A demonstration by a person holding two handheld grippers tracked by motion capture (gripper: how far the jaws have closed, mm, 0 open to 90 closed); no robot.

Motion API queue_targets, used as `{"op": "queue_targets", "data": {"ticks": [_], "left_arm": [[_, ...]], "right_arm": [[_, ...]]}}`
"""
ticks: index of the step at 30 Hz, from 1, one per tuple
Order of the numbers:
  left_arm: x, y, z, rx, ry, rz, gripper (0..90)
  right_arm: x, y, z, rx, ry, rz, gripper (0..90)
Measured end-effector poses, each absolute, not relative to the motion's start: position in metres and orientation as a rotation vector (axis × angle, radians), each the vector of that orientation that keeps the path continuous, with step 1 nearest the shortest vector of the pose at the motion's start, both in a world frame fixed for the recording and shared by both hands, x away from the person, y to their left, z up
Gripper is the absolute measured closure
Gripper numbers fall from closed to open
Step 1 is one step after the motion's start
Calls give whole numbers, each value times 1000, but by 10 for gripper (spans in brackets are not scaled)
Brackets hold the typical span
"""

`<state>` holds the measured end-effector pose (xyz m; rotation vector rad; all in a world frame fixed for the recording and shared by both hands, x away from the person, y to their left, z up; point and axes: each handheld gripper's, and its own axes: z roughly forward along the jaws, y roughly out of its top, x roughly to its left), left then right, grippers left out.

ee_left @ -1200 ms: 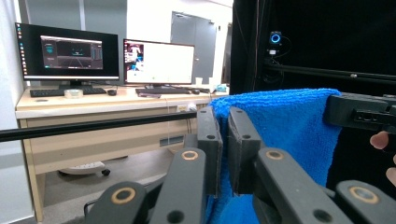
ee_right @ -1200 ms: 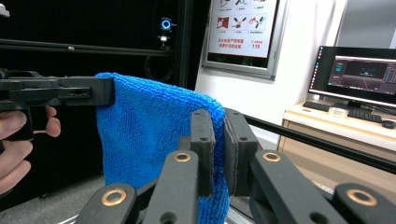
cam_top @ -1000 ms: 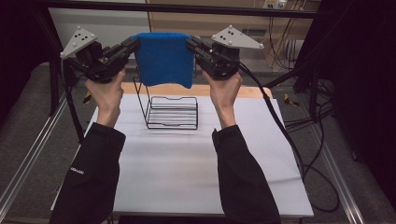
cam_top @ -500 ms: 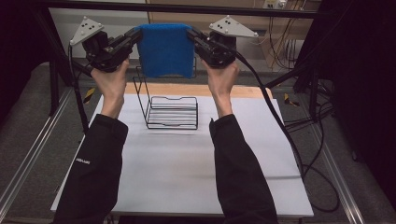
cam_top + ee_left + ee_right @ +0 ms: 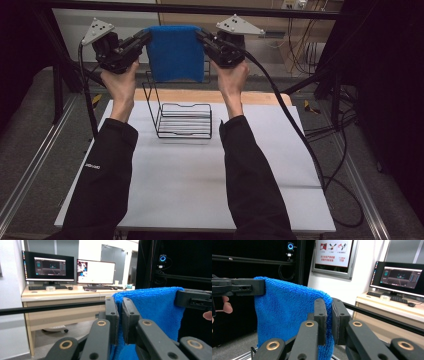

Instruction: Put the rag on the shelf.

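Observation:
A blue cloth (image 5: 175, 52) hangs stretched between my two grippers, high above the far part of the table. My left gripper (image 5: 143, 38) is shut on its top left corner, and my right gripper (image 5: 201, 36) is shut on its top right corner. In the left gripper view the cloth (image 5: 155, 312) runs from between my own pads (image 5: 120, 315) to the other gripper at the right. The right gripper view has the cloth (image 5: 284, 315) pinched between the jaws (image 5: 329, 320). Below the cloth stands a black wire rack (image 5: 182, 117) on the white table (image 5: 200, 185).
A wooden strip (image 5: 250, 97) runs along the table's far edge. Black frame bars and cables (image 5: 300, 135) flank the table on the right. Desks with monitors (image 5: 50, 266) stand beyond the table.
Both grippers have carried the cloth farther away from the person, over the back of the rack, with the cloth still taut between them.

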<state>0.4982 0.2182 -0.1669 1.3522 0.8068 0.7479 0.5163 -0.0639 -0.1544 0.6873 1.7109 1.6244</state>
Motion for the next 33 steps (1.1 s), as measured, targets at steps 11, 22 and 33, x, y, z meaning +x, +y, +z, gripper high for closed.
{"op": "queue_targets", "data": {"ticks": [11, 22, 33], "left_arm": [[504, 220, -188, 1396, 806, 738, 842], [491, 227, -209, 1451, 787, 711, 842], [485, 229, -223, 1473, 779, 687, 841]], "right_arm": [[523, -64, -171, 710, 1761, 1599, 839], [510, -67, -195, 718, 1828, 1621, 838], [502, -68, -201, 699, 1893, 1586, 835]]}}
